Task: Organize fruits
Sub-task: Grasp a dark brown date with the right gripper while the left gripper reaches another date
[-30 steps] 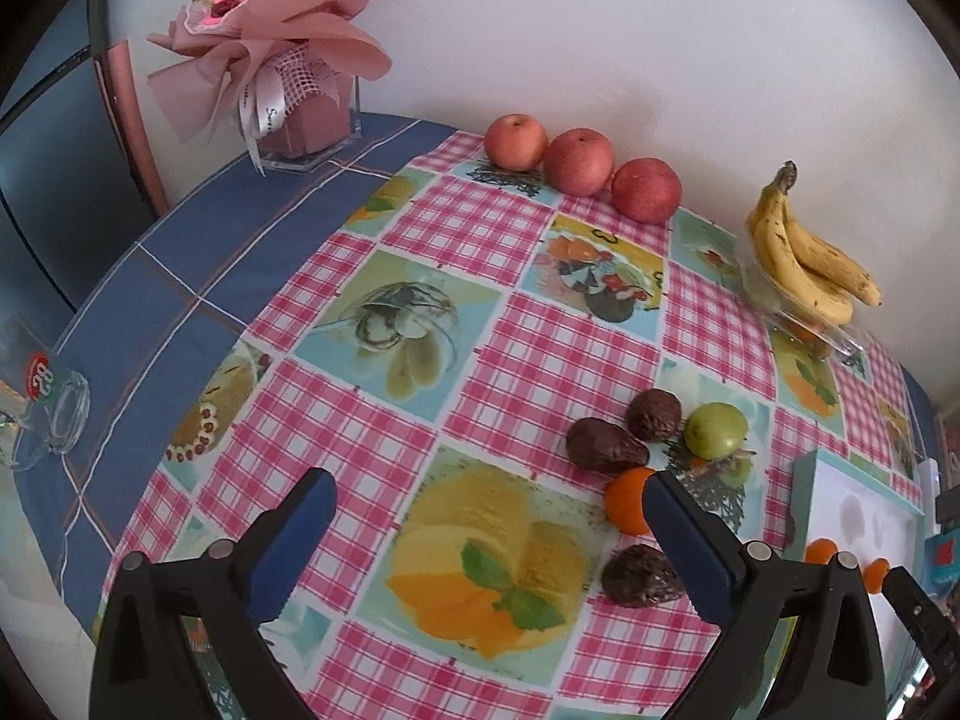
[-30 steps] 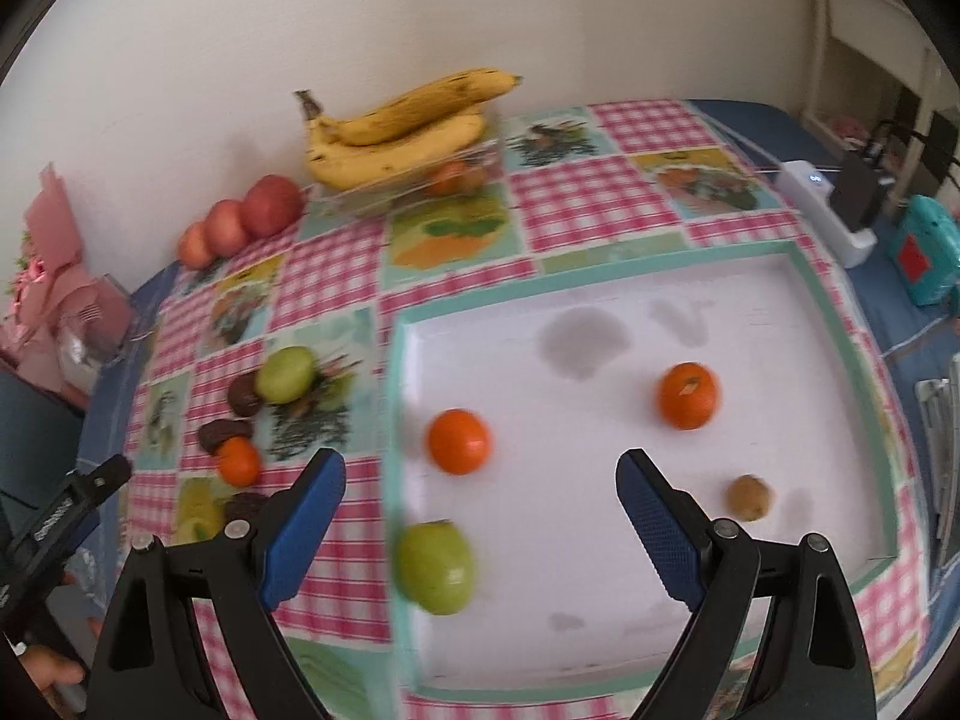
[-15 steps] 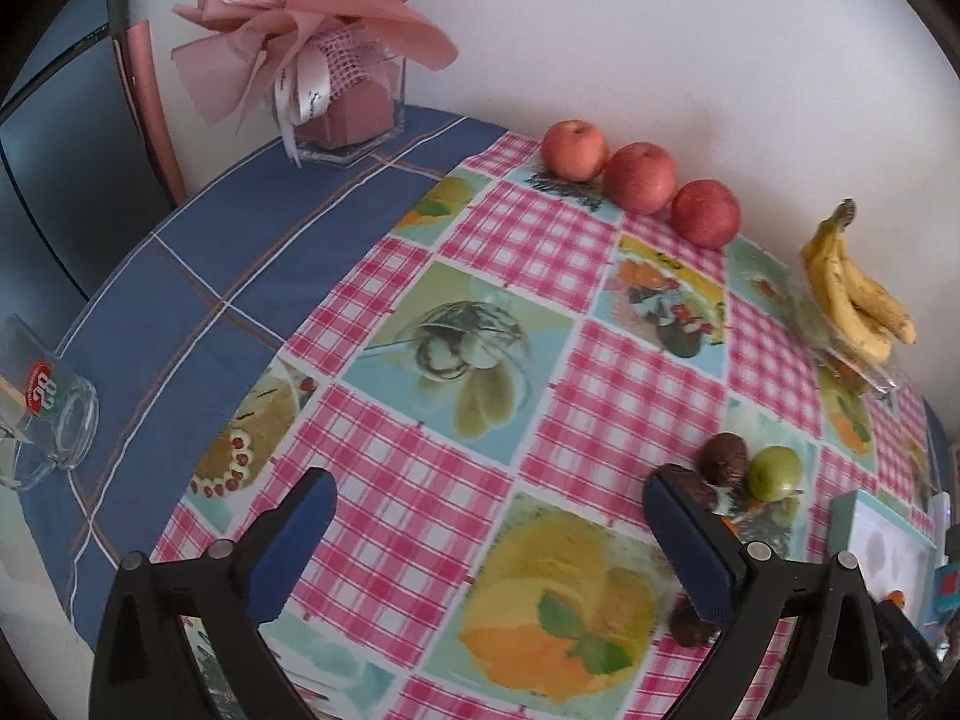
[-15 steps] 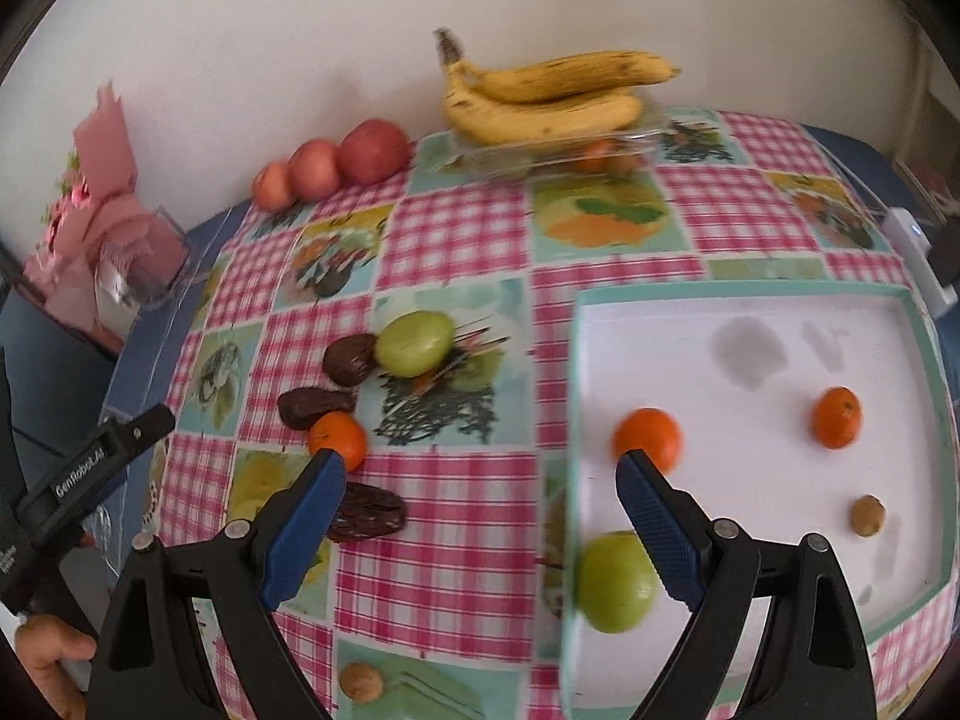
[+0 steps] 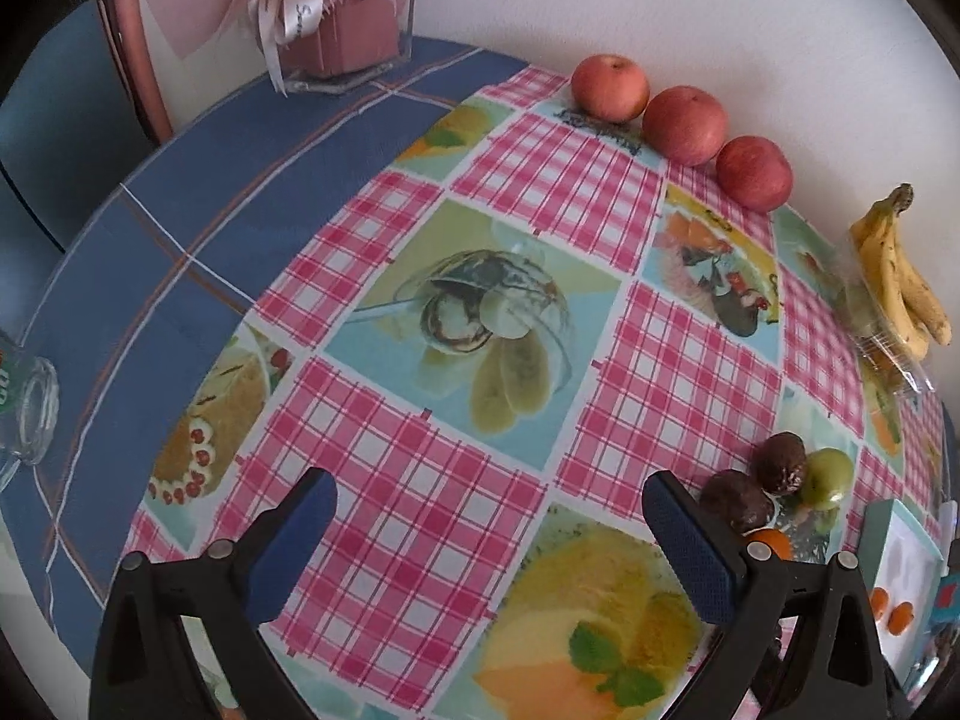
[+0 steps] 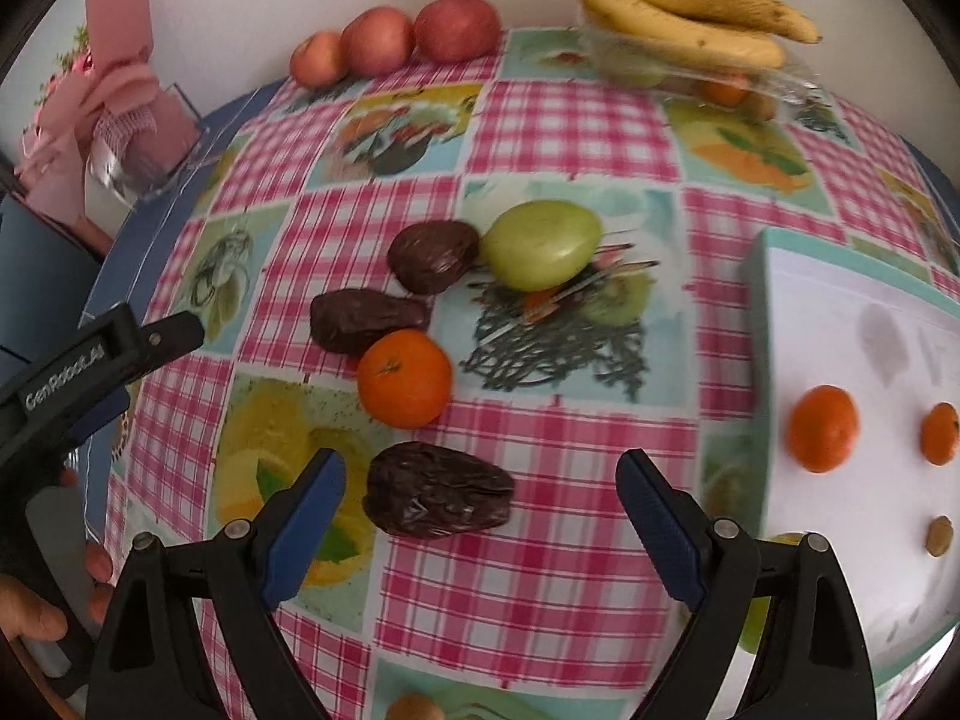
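Two grippers, both empty. My right gripper (image 6: 480,504) stood with its jaws spread wide, pointing steeply down at the checked tablecloth (image 6: 540,570); nothing was pinched between the blue pads (image 6: 306,516). A wrinkled dark fruit (image 6: 438,498) lay in the gap, nearer the left pad and not touching either. Just beyond it sat a loose orange (image 6: 405,378), touching a second dark fruit (image 6: 366,318). A third dark fruit (image 6: 432,255) rested against a green fruit (image 6: 540,243).

To the right lay the white tray (image 6: 840,540) with its teal rim. Inside it were two oranges, one large (image 6: 822,427) and one small (image 6: 939,433), well apart from a small brown fruit (image 6: 939,535). Another green fruit (image 6: 753,630) showed partly behind my right finger at the tray's near edge.

My left gripper (image 5: 489,540) also hung wide apart, with only bare cloth between its pads. From the right wrist view, its black body (image 6: 90,360) was at the far left, my hand (image 6: 36,600) wrapped around the handle.

Along the wall stood three red apples (image 5: 681,123) in a row. Bananas (image 6: 690,6) lay on top of a clear container (image 6: 768,84). A pink wrapped bouquet (image 5: 336,6) stood in a glass vase on the blue cloth, and a glass mug (image 5: 30,414) lay at the left edge.
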A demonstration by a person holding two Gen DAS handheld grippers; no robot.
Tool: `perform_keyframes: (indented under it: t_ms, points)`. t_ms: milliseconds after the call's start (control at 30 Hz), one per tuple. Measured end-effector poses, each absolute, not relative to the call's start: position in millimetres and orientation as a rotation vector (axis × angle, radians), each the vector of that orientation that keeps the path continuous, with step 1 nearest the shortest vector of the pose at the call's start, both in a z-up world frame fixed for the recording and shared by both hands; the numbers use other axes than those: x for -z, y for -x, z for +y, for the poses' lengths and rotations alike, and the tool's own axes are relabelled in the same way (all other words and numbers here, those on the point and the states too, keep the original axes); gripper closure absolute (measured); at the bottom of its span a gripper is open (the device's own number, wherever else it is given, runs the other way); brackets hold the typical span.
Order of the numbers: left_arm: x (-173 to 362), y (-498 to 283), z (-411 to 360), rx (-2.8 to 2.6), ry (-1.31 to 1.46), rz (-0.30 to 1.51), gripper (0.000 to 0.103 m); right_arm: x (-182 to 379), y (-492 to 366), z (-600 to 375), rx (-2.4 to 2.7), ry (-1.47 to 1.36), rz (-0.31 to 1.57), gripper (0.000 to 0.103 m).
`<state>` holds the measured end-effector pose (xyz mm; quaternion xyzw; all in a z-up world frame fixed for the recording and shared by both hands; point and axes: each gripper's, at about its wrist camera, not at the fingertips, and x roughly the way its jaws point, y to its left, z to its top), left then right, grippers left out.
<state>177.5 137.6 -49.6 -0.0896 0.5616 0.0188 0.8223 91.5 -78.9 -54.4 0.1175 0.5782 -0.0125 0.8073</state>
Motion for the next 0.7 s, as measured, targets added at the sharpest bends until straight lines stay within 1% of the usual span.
perform_keyframes:
  t_ms: [133, 200, 333, 400, 467, 500, 533, 700]
  points:
    - [54.9, -181.4, 139.9, -0.04, 0.2, 1.21, 0.0, 62.7, -95.7, -67.3, 0.012, -0.22, 1.261, 0.011]
    - [55.6, -182.7, 140.8, -0.039, 0.209, 1.213, 0.0, 66.1, -97.1, -62.6, 0.006, -0.2, 1.268, 0.013]
    - [54.3, -183.5, 139.8, -0.026, 0.223, 1.213, 0.001, 68.9, -98.4, -60.6, 0.009, -0.175, 1.273, 0.028]
    - [53.2, -184.3, 137.3, -0.011, 0.231, 1.212, 0.001, 70.3, -98.2, -61.5, 0.007, -0.176, 1.278, 0.031]
    - [52.4, -185.8, 134.4, -0.001, 0.236, 1.213, 0.001, 70.3, -98.4, -61.6, 0.003, -0.176, 1.281, 0.037]
    - [51.6, -185.7, 132.4, 0.008, 0.239, 1.212, 0.001, 69.9, -97.8, -62.0, 0.004, -0.174, 1.28, 0.042]
    - [50.7, -185.4, 131.2, 0.015, 0.242, 1.21, 0.001, 69.3, -97.0, -62.9, 0.004, -0.178, 1.28, 0.043]
    - [49.1, -185.8, 123.3, 0.06, 0.279, 1.214, 0.001, 66.5, -90.9, -71.6, 0.011, -0.193, 1.286, 0.043]
